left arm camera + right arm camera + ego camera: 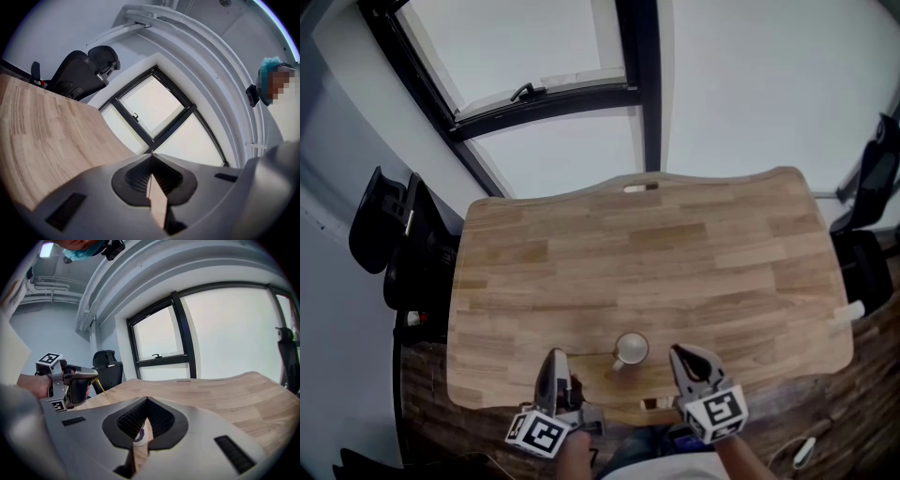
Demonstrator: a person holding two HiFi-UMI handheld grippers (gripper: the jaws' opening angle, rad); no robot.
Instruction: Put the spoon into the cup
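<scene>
A small white cup stands near the front edge of the wooden table. My left gripper is just left of it, shut on a thin gold spoon. The spoon shows as a slim rod slanting down from the left gripper toward the cup. Its bowl end is hidden. My right gripper is just right of the cup, apart from it, with its jaws shut and nothing between them. In the right gripper view the cup peeks through the slit below the jaw tips. The left gripper view shows only table and window.
Black office chairs stand off the table's left side, and another chair stands at the right. A large window lies beyond the far edge. A cable slot sits at the table's back edge. A person's hands hold both grippers.
</scene>
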